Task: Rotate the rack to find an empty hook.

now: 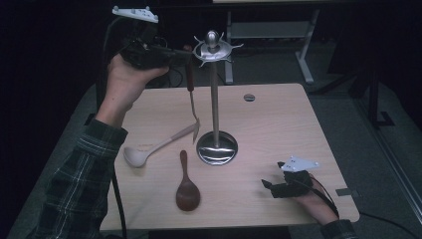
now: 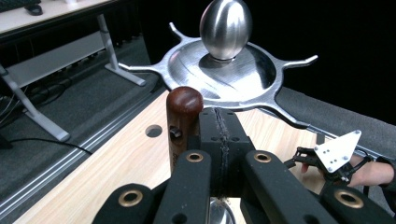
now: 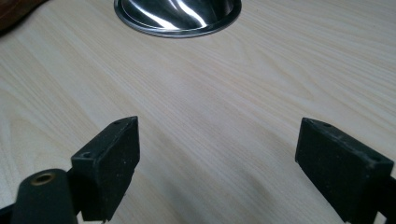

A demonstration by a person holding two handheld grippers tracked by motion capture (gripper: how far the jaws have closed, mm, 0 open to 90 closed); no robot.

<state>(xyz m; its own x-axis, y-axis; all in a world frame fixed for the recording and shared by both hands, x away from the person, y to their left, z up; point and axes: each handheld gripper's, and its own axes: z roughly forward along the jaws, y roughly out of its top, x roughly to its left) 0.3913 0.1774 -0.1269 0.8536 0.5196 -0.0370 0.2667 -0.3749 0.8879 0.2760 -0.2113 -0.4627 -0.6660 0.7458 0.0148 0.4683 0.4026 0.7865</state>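
Observation:
My left gripper point(image 1: 181, 56) is up beside the hooked top disc point(image 2: 243, 74) of a steel utensil stand point(image 1: 214, 99). A spatula point(image 1: 192, 102) with a dark wooden handle point(image 2: 183, 116) hangs straight down from it, with its blade low over the table. In the left gripper view the jaws are closed together and the handle stands against their left side, so the exact hold is hidden. My right gripper point(image 1: 271, 187) rests at the table's front right, open, with only bare wood between its fingers point(image 3: 109, 165).
A cream ladle point(image 1: 137, 156) and a dark wooden spoon point(image 1: 187, 191) lie on the light wooden table point(image 1: 278, 129), left of and in front of the stand's round base point(image 3: 177, 16). A cable hole point(image 1: 249, 97) sits near the far edge. Desk legs stand on the floor beyond.

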